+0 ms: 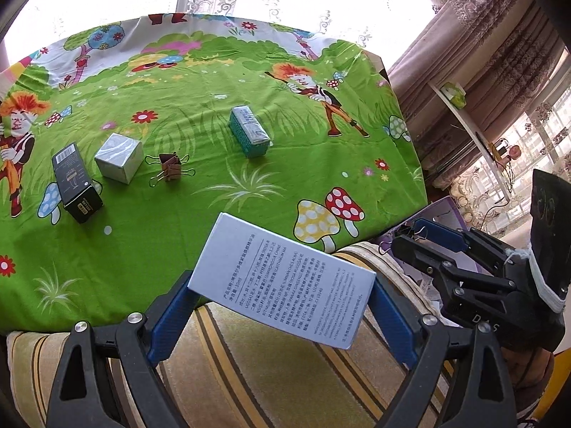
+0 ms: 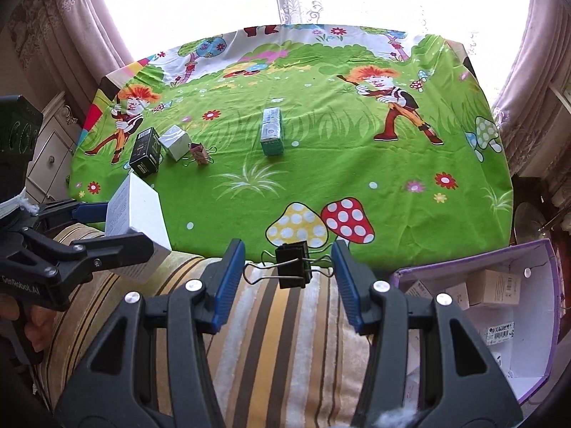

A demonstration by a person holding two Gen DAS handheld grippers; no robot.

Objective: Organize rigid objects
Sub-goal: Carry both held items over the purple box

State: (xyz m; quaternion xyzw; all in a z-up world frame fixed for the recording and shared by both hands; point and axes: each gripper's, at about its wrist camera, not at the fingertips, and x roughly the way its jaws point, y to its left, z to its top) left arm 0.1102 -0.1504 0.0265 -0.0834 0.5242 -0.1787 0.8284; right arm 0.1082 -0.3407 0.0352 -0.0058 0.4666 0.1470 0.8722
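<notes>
- On the worktop (image 2: pixel 357 185), under its green cartoon cloth, I count four things still lying there, all toward the left and middle.
- Furthest left lies one black box (image 1: pixel 76 182), on its side.
- Just beside it stands one silver box (image 1: pixel 119 157), near the black one, though I can't tell whether they touch.
- Next comes one cluster of brown binder clips (image 1: pixel 170 170); the clips are bunched too tightly for me to count.
- Toward the middle, well apart from those three, lies one teal box (image 1: pixel 248 131) with a pale top.
- My left gripper (image 1: pixel 282 285) has its jaws clamped on one white box (image 1: pixel 285 281), printed side toward the camera, held tilted above the worktop's near edge and the striped cushion (image 2: pixel 271 339) below it.
- My right gripper (image 2: pixel 289 278) has its jaws pressed on the two wire handles of one black binder clip (image 2: pixel 293 264), carried over the same cushion just off the worktop edge.
- Far right, beside the cushion, sits one open purple bin (image 2: pixel 535 324) with white inner walls; I can make out at least two small cartons inside, the rest is unclear.
</notes>
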